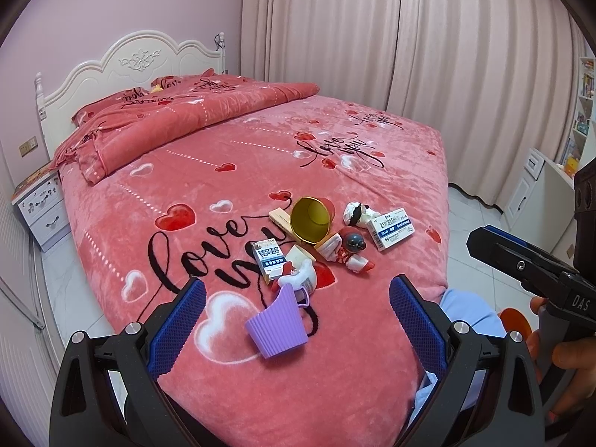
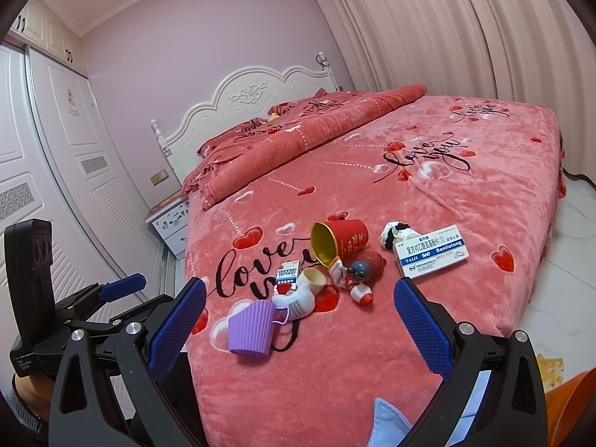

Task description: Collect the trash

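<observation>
1. A bed (image 1: 260, 171) under a coral heart-print cover fills the room.
2. Behind its head: a white carved headboard (image 1: 138, 61) against a pink wall (image 1: 130, 0).
3. Beside the head: a white nightstand (image 1: 41, 208).
4. Along its far side: pleated pink curtains (image 1: 409, 37).
5. Off its foot: white tiled floor (image 1: 480, 238).

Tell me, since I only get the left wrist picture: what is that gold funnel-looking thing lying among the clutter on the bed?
Observer: It's a red cup lying on its side. You see its gold lining; the right wrist view shows gold characters printed on the outside.
Operator: And what is past the nightstand, where my picture ends?
Observer: A tall white wardrobe with louvred door panels runs along that wall.
</observation>
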`<action>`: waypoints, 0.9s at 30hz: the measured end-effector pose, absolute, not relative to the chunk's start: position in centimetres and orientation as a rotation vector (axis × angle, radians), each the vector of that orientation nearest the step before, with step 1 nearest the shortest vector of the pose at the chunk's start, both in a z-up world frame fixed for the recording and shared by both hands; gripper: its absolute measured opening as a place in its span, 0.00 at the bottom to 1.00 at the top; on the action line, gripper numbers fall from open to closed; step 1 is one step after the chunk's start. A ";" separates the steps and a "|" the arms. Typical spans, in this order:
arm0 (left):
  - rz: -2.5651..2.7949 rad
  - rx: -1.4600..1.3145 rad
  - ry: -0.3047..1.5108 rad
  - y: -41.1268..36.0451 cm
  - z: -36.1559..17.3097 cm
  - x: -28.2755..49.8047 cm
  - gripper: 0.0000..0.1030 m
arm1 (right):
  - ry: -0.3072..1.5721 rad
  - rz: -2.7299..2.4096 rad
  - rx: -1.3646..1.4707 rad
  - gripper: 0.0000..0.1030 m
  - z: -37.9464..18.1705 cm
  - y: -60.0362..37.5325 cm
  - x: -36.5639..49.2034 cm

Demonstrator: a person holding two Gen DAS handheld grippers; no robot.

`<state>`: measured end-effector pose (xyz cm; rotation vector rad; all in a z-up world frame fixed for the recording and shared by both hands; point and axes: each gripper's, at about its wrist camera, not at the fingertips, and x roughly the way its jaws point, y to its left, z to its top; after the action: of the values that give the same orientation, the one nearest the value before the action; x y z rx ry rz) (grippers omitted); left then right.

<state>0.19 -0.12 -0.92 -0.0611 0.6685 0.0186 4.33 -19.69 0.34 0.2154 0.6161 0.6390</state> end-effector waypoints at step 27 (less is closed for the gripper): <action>0.009 -0.031 0.669 -0.5 -1.4 -0.4 0.94 | 0.618 0.648 0.235 0.96 0.5 -19.9 3.7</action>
<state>-0.40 -0.48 -1.38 -0.0306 0.6692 0.0092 3.74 -19.86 0.48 0.2346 0.6176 0.6484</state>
